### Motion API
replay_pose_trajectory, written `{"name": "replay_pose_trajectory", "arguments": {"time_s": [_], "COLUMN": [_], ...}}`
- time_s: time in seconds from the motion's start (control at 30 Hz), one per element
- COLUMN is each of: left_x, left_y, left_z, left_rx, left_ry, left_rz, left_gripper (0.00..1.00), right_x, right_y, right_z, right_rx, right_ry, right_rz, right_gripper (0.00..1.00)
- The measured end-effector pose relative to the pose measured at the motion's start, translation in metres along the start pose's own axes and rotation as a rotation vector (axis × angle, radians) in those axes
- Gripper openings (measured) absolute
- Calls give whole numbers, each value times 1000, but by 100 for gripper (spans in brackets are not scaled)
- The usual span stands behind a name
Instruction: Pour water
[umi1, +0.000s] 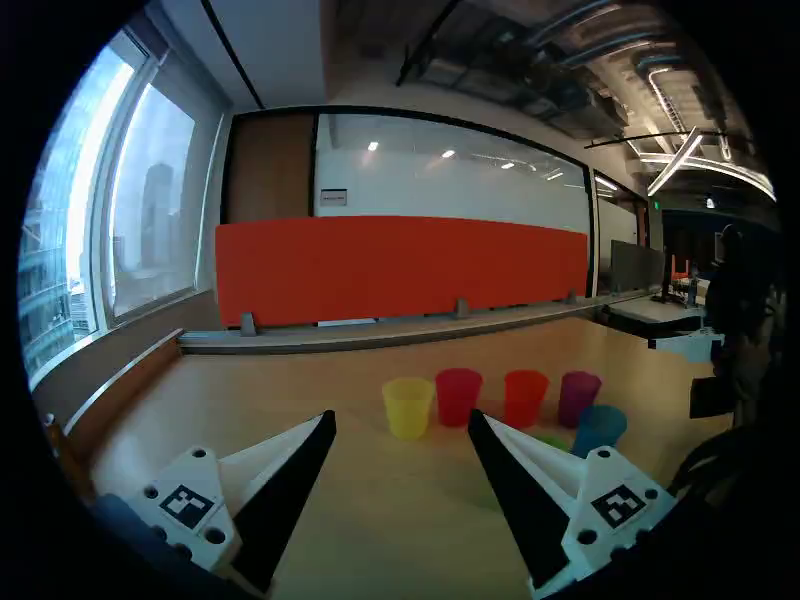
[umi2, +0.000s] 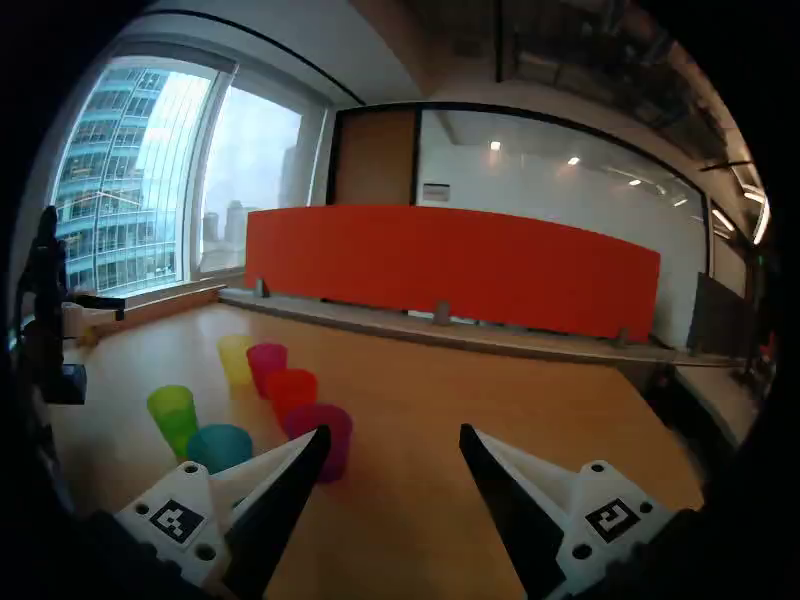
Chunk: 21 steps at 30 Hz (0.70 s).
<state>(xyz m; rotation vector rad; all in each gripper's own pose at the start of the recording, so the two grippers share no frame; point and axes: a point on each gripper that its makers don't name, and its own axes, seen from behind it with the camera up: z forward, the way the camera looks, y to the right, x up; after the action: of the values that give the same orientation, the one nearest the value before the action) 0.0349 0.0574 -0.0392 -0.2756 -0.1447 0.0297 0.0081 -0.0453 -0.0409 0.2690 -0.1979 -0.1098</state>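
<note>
You are holding left gripper (umi1: 401, 414) and right gripper (umi2: 393, 429) released. Six cups are standing at the right one's ten o'clock: yellow cup (umi2: 235, 358), pink cup (umi2: 267, 368), red cup (umi2: 291, 392), purple cup (umi2: 335, 428), blue cup (umi2: 220, 445), green cup (umi2: 173, 415).

Left gripper (umi1: 401, 418) is hanging in the air with its jaws spread wide, both white fingers (umi1: 200, 500) with the black inner faces poking in from the bottom corners of the left gripper view and angling toward each other, tips well apart. Right gripper (umi2: 393, 432) is pretty much the same deal in the right gripper view: jaws wide apart, fingers (umi2: 590, 515) level with each other and pointing forward, each one carrying a little square black-and-white marker near its base.
</note>
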Motion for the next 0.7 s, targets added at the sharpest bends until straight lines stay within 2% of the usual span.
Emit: {"name": "replay_pose_trajectory", "arguments": {"time_s": [0.2, 0.37, 0.5, 0.7], "left_x": [15, 25, 28, 33], "left_y": [-12, -23, -25, -28], "left_z": [-2, -4, -3, -4], "left_rx": [93, 160, 177, 196], "left_ry": [73, 122, 143, 157], "left_rz": [-27, -44, -51, -31], "left_gripper": [99, 99, 99, 98], "right_x": [13, 21, 26, 29], "right_y": [18, 23, 27, 34], "right_z": [-2, -6, -8, -11], "right_rx": [-109, -171, -210, -238], "right_ry": [72, 123, 158, 190], "right_rz": [33, 44, 74, 122], "right_gripper": [100, 100, 100, 100]}}
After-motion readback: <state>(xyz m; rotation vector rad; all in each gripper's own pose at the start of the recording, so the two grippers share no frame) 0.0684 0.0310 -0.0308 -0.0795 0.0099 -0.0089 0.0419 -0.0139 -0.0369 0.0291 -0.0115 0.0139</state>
